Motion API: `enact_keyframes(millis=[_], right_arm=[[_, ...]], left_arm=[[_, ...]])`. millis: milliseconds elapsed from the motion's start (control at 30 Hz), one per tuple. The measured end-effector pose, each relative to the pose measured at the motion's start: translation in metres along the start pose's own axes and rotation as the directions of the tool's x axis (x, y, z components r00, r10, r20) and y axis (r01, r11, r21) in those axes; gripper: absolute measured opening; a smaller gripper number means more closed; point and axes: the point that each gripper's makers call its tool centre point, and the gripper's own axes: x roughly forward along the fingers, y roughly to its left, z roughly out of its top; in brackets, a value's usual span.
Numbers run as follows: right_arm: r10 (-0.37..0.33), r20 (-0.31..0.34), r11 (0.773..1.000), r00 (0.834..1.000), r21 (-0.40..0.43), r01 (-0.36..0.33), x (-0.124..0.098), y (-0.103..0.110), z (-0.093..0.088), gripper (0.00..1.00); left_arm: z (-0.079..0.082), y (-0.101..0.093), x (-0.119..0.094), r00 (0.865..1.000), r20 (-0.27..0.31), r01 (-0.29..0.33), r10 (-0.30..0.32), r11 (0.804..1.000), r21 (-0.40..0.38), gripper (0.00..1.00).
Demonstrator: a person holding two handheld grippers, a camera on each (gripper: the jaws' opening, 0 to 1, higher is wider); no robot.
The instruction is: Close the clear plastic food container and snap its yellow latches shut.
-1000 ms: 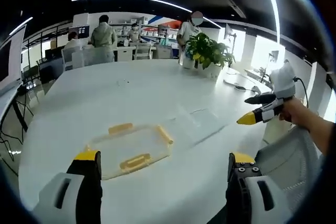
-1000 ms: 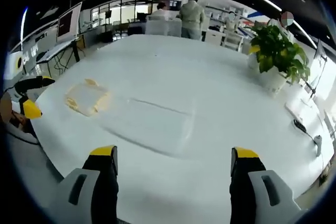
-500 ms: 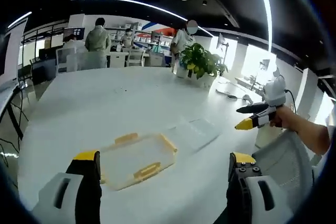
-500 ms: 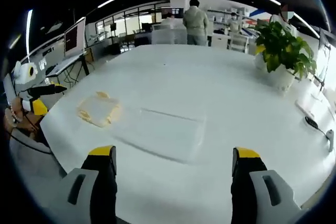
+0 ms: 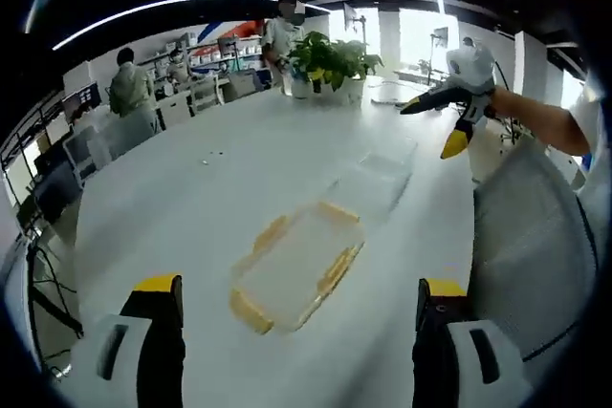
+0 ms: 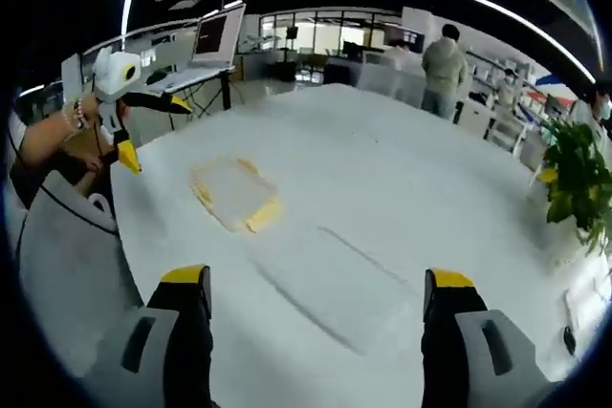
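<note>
A flat clear piece with yellow latches (image 5: pixel 296 265) lies on the white table (image 5: pixel 163 198), just ahead of my left gripper (image 5: pixel 298 286), whose jaws stand wide open and hold nothing. Beyond it rests a clear rectangular container part (image 5: pixel 378 177), apart from the latched piece. A hand holds my right gripper (image 5: pixel 448 114) up over the table's far right edge. In the right gripper view the latched piece (image 6: pixel 232 193) lies left of centre and the clear part (image 6: pixel 335 284) sits between the open jaws of my right gripper (image 6: pixel 317 279). My left gripper (image 6: pixel 124 114) hovers at the left.
A potted plant (image 5: pixel 330 56) stands at the table's far side, also seen as the plant (image 6: pixel 579 188) at the right. Grey chair backs (image 5: pixel 531 236) (image 6: pixel 62 255) flank the table edge. People stand by desks in the background, and a monitor (image 6: pixel 215 37) sits on a side desk.
Both cameras have swung and tilted, so the table looks turned. The latched piece and the clear part lie as before. Both grippers stay open and hold nothing.
</note>
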Motion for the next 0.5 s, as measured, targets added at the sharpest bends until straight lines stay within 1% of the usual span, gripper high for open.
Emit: enact_keyframes(millis=[33,67,100,167,200,233,267,300,333,400,467,500], right_arm=[[0.017,-0.009,1.0,1.0,-0.025,-0.017,0.003,0.003,0.002,0.89],[0.036,-0.018,0.997,0.999,-0.067,-0.037,0.009,0.005,0.006,0.89],[0.046,-0.032,0.994,0.998,-0.093,-0.049,0.012,0.007,0.007,0.89],[0.082,-0.065,0.986,0.994,-0.142,-0.091,0.019,0.013,0.009,0.9],[0.089,-0.075,0.983,0.993,-0.152,-0.1,0.022,0.015,0.01,0.91],[0.094,-0.091,0.979,0.991,-0.17,-0.109,0.025,0.015,0.011,0.92],[0.102,-0.092,0.976,0.99,-0.181,-0.118,0.027,0.016,0.014,0.92],[0.114,-0.098,0.973,0.989,-0.192,-0.131,0.029,0.017,0.017,0.93],[0.125,-0.102,0.969,0.987,-0.203,-0.143,0.03,0.018,0.018,0.93],[0.142,-0.103,0.963,0.985,-0.215,-0.161,0.034,0.019,0.024,0.93],[0.16,-0.112,0.956,0.981,-0.229,-0.183,0.037,0.021,0.027,0.94],[0.177,-0.129,0.949,0.976,-0.239,-0.204,0.038,0.022,0.026,0.95]], left_arm=[[0.0,0.002,0.001,1.0,-0.008,-0.004,0.005,1.0,0.021,0.99],[0.001,0.006,0.003,1.0,-0.002,-0.013,0.014,0.999,0.048,0.99],[0.001,0.007,0.006,1.0,-0.005,-0.006,0.007,0.996,0.087,0.99],[-0.001,0.006,0.008,1.0,-0.022,0.024,-0.022,0.99,0.137,0.99],[-0.001,0.003,0.009,0.999,-0.023,0.052,-0.049,0.988,0.144,0.99],[-0.001,-0.003,0.01,0.994,-0.022,0.105,-0.103,0.983,0.149,0.99],[-0.003,-0.005,0.01,0.991,-0.035,0.132,-0.129,0.983,0.126,0.99],[-0.001,0.0,0.01,0.992,-0.036,0.121,-0.117,0.987,0.104,0.99],[-0.001,0.003,0.011,0.993,-0.04,0.118,-0.114,0.988,0.102,0.99],[-0.003,0.009,0.01,0.992,-0.058,0.119,-0.112,0.986,0.119,0.99],[-0.008,0.011,0.01,0.986,-0.101,0.145,-0.132,0.98,0.134,0.97],[-0.012,0.01,0.01,0.98,-0.133,0.168,-0.15,0.976,0.139,0.97]])
